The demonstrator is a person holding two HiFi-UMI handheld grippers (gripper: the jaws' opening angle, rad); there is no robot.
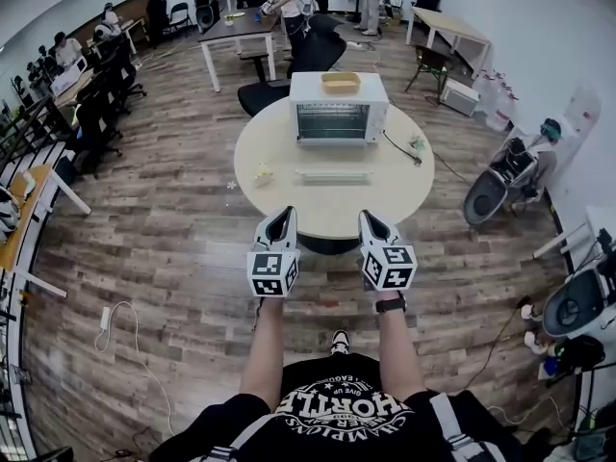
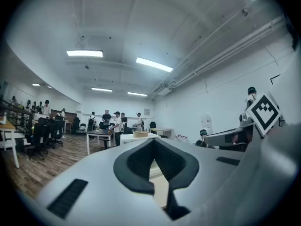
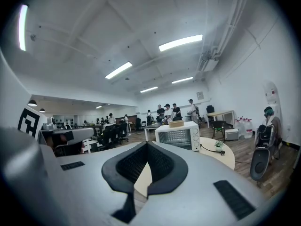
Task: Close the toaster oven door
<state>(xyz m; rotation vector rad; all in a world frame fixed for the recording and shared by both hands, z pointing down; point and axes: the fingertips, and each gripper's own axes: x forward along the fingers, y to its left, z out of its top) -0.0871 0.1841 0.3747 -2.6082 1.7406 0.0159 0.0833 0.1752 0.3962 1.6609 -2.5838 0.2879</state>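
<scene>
Nearest me, I'm carrying the left gripper [image 1: 286, 214] and right gripper [image 1: 367, 217] side by side, both with jaws pressed together and nothing pinched between them (fine, a push needs no grip). They're hovering at the near edge of the round table [image 1: 265, 142]. What I'm planning: slip one closed tip under the door [image 1: 333, 174], which looks dropped flat toward me. Then lift at the middle of its front bar so it's swinging evenly, easing off before it slams. The toaster oven [image 1: 339, 109] is sitting at the table's far side, straight ahead of both tongs and well apart from them.
</scene>
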